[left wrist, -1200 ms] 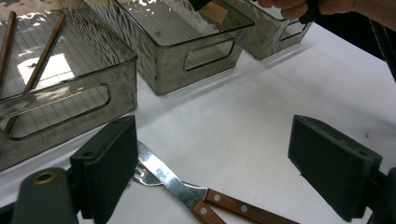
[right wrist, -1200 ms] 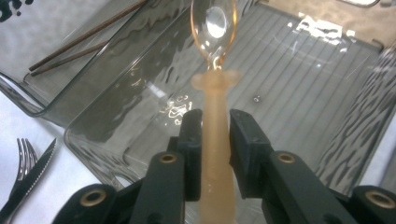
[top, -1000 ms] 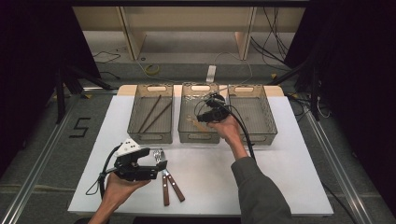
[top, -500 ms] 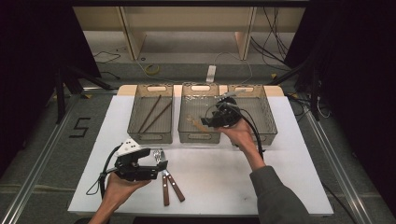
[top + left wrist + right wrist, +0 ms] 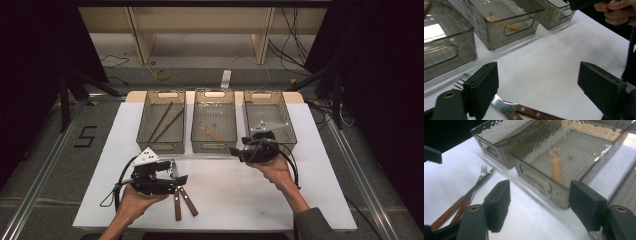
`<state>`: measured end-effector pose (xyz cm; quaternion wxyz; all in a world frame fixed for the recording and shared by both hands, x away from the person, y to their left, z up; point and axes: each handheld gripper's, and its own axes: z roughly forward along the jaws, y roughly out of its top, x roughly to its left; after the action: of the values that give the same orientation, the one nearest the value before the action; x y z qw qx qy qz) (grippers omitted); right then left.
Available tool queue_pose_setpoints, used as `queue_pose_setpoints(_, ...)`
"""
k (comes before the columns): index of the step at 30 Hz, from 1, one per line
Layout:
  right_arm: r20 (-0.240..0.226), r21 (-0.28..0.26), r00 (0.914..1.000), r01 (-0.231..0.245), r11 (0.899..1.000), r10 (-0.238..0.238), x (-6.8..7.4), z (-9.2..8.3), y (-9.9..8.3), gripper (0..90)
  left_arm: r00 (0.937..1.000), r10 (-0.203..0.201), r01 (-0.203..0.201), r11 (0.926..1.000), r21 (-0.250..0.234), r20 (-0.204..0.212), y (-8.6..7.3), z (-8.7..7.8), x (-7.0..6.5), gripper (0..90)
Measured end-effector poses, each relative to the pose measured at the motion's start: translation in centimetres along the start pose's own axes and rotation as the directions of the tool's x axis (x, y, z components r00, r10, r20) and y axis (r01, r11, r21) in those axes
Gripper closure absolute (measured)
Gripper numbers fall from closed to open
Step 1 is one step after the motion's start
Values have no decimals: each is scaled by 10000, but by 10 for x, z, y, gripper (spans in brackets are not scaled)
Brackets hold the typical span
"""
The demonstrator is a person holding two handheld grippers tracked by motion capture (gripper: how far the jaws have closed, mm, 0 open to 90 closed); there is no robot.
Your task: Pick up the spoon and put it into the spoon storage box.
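While my right gripper (image 5: 235, 151) is coming away from the middle bin (image 5: 214, 146) with its jaws just opening and nothing between them, I'm judging the sorting about half done: an orange spoon (image 5: 556, 168) is already lying in that middle bin, two dark sticks (image 5: 165, 122) are resting in the left bin (image 5: 161, 147), and the right bin (image 5: 270, 95) looks bare apart from the gripper's plate showing over it. What's left, as I'm reading it, is the wooden-handled knife (image 5: 188, 200) and fork (image 5: 177, 204) lying near the front edge of the table (image 5: 300, 200), left of centre. Their long axes are running roughly front to back, handles toward me and splaying slightly, blade and tines pointing at the bins. My left gripper (image 5: 180, 177) is hovering just over their metal ends, jaws wide apart and gripping nothing.
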<state>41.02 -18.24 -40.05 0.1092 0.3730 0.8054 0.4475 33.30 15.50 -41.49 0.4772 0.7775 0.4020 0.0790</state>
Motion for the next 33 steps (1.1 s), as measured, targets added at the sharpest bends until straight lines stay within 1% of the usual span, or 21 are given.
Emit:
queue_pose_setpoints(2, -48, -113, 10000, 6, 9999, -7, 1, -6, -9, 345, 9999, 67, -68, 9999, 82, 77, 1, 2, -1, 168)
queue_pose_setpoints(3, -41, -81, 10000, 47, 10000, -48, 1, -9, -13, 338, 9999, 84, -86, 9999, 122, 123, 1, 3, -2, 169)
queue_pose_setpoints(6, -99, -286, 9999, 40, 9996, -43, 3, -18, -22, 328, 9997, 36, -41, 9998, 204, 223, 2, 6, -2, 179)
queue_pose_setpoints(10, -186, -499, 9998, 20, 9988, -29, 4, -29, -32, 315, 9994, 131, -144, 9991, 400, 320, 4, 11, -2, 186)
queue_pose_setpoints(11, -187, -531, 9998, 5, 9986, -15, 4, -31, -34, 314, 9993, 112, -125, 9992, 385, 354, 5, 12, -3, 190)
queue_pose_setpoints(15, -113, -619, 9999, -59, 9981, 53, 3, -38, -45, 312, 9986, 265, -290, 9981, 552, 465, 7, 17, -6, 201)
queue_pose_setpoints(18, -55, -643, 10000, -78, 9979, 75, 2, -43, -52, 306, 9979, 296, -336, 9969, 707, 568, 8, 21, -8, 210)
queue_pose_setpoints(26, 5, -810, 9995, -319, 9962, 320, 0, -55, -66, 296, 9957, 450, -549, 9907, 1249, 808, 10, 33, -14, 213)
queue_pose_setpoints(28, 62, -829, 9995, -317, 9961, 323, 0, -57, -68, 291, 9952, 458, -579, 9879, 1436, 859, 10, 36, -15, 213)
queue_pose_setpoints(31, 57, -888, 9993, -357, 9954, 363, 0, -62, -72, 288, 9943, 597, -739, 9833, 1662, 888, 10, 40, -16, 213)
queue_pose_setpoints(33, 96, -883, 9992, -374, 9954, 384, 0, -65, -75, 285, 9939, 596, -754, 9812, 1779, 929, 10, 41, -17, 216)
